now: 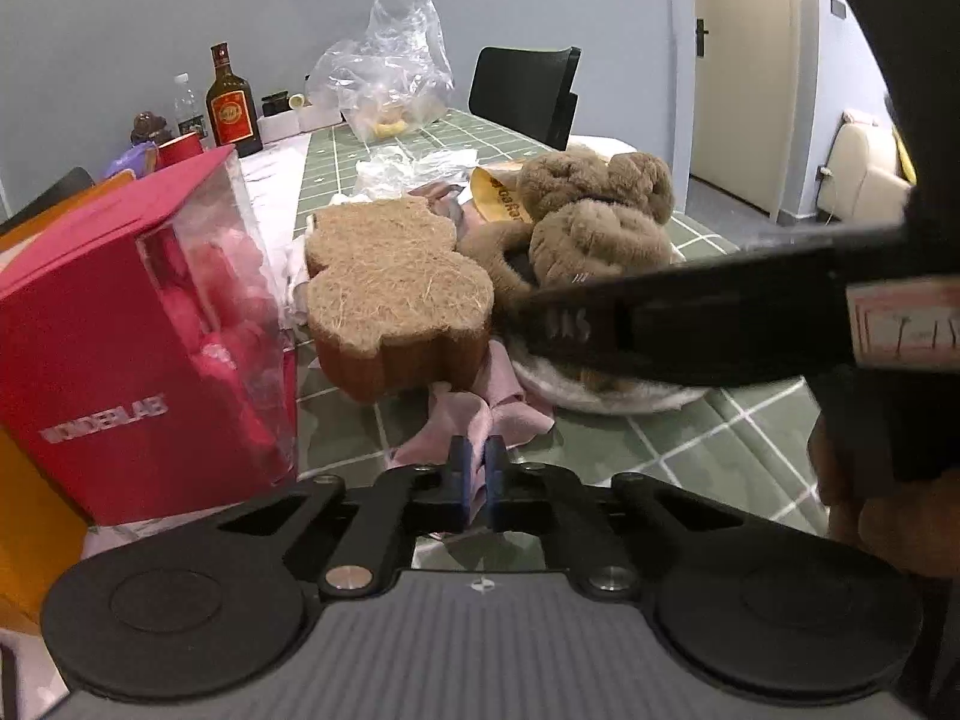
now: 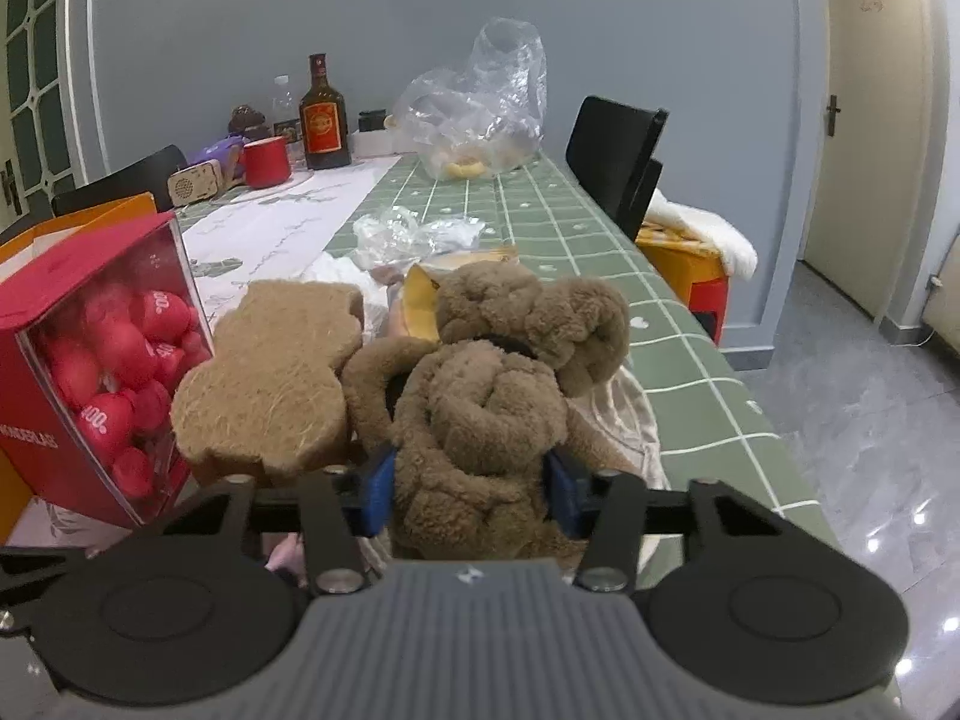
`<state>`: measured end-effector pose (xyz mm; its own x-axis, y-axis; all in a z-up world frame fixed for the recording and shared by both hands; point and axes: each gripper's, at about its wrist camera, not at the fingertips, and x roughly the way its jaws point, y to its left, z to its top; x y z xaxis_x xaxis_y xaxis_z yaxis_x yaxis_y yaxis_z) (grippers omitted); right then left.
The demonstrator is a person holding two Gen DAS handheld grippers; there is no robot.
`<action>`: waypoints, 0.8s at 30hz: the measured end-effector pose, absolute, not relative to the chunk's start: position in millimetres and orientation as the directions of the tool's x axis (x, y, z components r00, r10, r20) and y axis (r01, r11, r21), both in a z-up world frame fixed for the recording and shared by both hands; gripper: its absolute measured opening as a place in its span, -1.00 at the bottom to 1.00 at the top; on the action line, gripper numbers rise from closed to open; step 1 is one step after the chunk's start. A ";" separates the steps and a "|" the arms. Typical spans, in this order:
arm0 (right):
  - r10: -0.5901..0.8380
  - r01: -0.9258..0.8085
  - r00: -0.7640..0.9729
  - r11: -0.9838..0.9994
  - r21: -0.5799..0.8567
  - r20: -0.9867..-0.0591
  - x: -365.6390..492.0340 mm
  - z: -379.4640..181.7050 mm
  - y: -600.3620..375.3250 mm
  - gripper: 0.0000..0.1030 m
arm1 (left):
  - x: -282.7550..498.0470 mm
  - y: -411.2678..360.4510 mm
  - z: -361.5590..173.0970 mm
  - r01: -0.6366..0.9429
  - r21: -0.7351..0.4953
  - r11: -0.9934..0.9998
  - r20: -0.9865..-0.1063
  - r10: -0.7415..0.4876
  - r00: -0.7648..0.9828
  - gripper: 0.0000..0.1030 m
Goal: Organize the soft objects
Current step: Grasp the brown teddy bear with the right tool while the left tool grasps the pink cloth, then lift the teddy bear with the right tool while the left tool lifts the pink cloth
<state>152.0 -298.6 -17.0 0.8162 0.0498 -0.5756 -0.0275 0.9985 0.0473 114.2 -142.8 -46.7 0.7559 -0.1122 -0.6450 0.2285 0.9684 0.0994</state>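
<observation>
illumination is even, indoor and moderately bright in both views, with a cool cast on the grey wall (image 2: 600,30). shadows on the worktop (image 1: 660,456) are soft and short. small glare spots show on the glossy floor (image 2: 888,516) and on the clear plastic bag (image 1: 390,66). fisheye distortion bends the door frame (image 2: 804,120) and curves the worktop grid lines toward the edges; dark vignette fills the corners. the right hand-held gripper (image 1: 540,324) crossing the left view is blurred. the red box (image 1: 138,336) face carries faint reflections.
</observation>
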 end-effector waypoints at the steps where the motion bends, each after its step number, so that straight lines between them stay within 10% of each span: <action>1: 0.049 -0.025 0.821 0.998 0.050 -0.568 149.0 -13.4 -298.6 -0.13 | 111.4 -140.8 -44.6 0.228 0.096 0.969 -0.641 -0.115 0.759 -0.93; 15: 0.124 -0.077 0.886 0.990 0.122 -0.446 58.9 40.9 -296.3 -0.14 | 28.7 -100.6 -11.6 0.291 0.084 0.953 -0.564 -0.195 0.802 -0.92; 24: 0.128 -0.081 0.831 0.991 0.109 -0.541 11.1 17.3 -282.3 -0.14 | -7.7 -62.4 -20.6 0.245 0.105 0.964 -0.570 -0.144 0.809 -0.92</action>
<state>11.1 -282.3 17.3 0.8309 0.1282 -0.5414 -0.0814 0.9906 0.1095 -7.7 -62.4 -20.6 0.8089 -0.1438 -0.5701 0.2450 0.9639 0.1046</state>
